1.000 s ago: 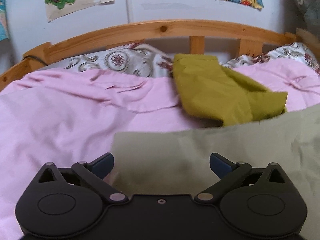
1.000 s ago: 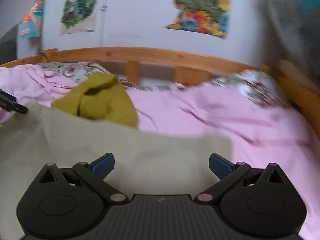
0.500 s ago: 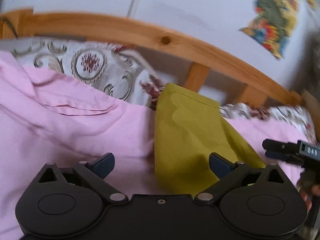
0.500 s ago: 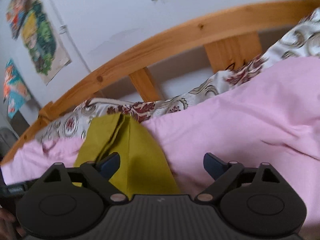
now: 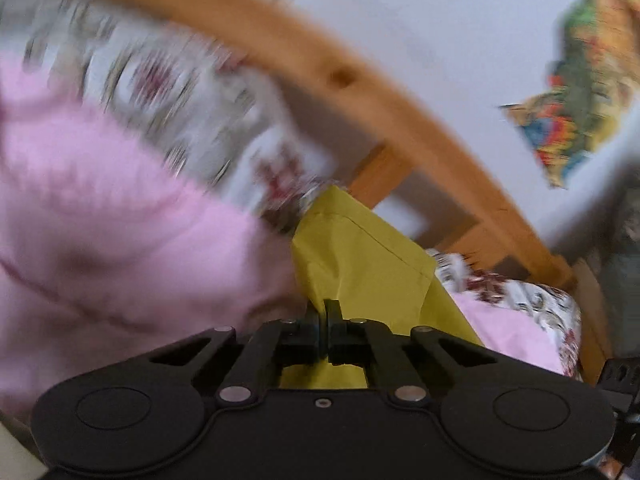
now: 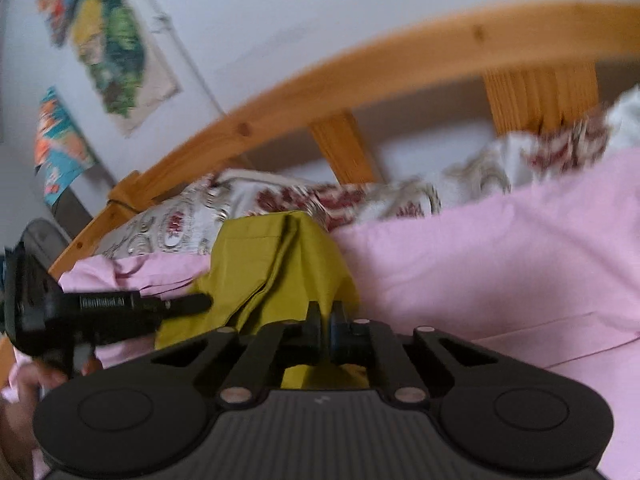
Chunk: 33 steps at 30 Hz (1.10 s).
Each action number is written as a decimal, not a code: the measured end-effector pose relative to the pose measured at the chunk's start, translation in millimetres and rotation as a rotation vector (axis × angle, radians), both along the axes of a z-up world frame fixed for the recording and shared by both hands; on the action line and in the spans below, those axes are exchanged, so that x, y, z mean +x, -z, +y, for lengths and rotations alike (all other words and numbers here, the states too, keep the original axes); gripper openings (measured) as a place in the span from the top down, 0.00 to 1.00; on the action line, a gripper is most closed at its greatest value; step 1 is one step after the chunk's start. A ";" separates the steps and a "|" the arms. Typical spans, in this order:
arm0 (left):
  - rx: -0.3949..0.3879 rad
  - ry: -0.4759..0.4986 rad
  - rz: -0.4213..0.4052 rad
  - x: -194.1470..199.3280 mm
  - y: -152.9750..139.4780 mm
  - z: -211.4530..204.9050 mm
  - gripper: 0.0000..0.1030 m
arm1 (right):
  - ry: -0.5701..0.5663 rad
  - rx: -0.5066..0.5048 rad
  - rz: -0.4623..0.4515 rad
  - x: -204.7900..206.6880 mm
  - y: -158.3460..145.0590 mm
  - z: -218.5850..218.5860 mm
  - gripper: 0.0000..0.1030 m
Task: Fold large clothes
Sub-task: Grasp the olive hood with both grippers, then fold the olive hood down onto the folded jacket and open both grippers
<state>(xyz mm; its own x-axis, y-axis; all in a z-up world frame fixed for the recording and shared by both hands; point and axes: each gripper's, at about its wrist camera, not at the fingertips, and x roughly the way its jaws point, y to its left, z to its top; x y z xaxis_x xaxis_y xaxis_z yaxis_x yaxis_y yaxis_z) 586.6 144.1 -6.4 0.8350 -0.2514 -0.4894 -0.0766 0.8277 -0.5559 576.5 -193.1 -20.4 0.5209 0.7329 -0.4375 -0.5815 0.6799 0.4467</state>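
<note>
Left tool [image 5: 323, 312] & right tool [image 6: 325, 314] tilted down, both clenched on olive garment [image 5: 360, 256].

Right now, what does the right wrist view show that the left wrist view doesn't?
Only the right wrist view shows the left hand-held gripper from the side, against the mustard garment.
Only the left wrist view shows the garment's stitched corner.
Both show a hand-held gripper shut on mustard cloth, the right one included, plus the pink sheet and wooden headboard.
</note>
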 end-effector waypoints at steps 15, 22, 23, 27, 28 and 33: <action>0.309 0.410 -0.342 -193.6 -56.3 -67.6 0.98 | -0.082 -0.110 -0.340 -194.9 -12.1 -85.1 0.96; 0.438 0.591 -0.192 -244.5 -12.3 -80.6 0.91 | -0.075 -0.188 -0.239 -237.9 29.9 -100.8 0.91; 0.439 0.587 -0.174 -248.5 -8.5 -78.0 0.88 | -0.065 -0.189 -0.226 -242.0 31.9 -104.6 0.91; 0.343 0.551 -0.116 -258.5 -7.1 -52.1 0.59 | 0.007 -0.168 -0.200 -252.4 24.1 -121.1 0.75; 0.343 0.540 -0.112 -261.9 -10.1 -47.9 0.54 | 0.029 -0.166 -0.208 -253.7 18.2 -122.4 0.62; 0.298 0.441 -0.182 -278.7 -33.9 -29.5 0.39 | 0.103 -0.090 -0.271 -232.3 -27.8 -100.4 0.43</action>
